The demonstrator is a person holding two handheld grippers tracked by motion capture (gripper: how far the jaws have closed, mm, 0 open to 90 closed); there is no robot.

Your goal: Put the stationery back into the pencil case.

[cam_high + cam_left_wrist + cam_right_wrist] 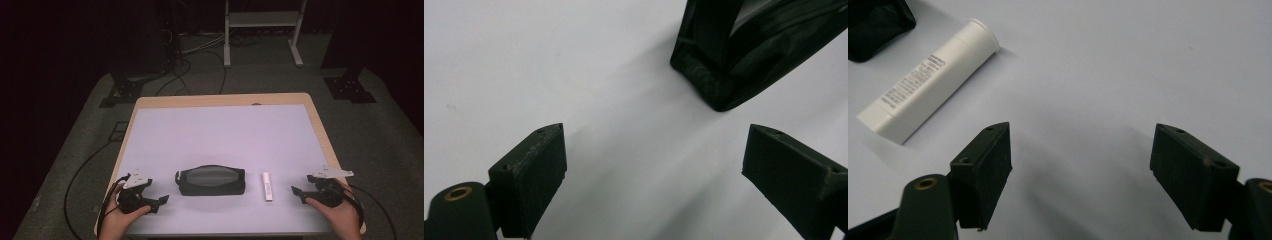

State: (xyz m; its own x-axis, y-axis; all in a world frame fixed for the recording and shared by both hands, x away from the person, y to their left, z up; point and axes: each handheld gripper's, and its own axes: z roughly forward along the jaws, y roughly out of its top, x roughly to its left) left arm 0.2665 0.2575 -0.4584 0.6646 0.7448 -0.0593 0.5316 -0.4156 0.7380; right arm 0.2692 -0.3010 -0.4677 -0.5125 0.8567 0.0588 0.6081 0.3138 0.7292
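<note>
My wooden table (320, 131) carries a white sheet (220, 135) over most of its top. Beyond it I see grey carpet (390, 150), loose black cables (186, 66), a white metal rack (262, 20) and two black stand bases (350, 88).

Each hand carries a black gripper with 2 blocky jaws. The left gripper (150, 199) and right gripper (306, 194) each wear a pale grey three-cornered plate and trail a black cable. Brass-coloured bushings sit beside the jaw bases.

High view overhead, faces forward; gripper views close, low; all share pouch (210, 180).
</note>
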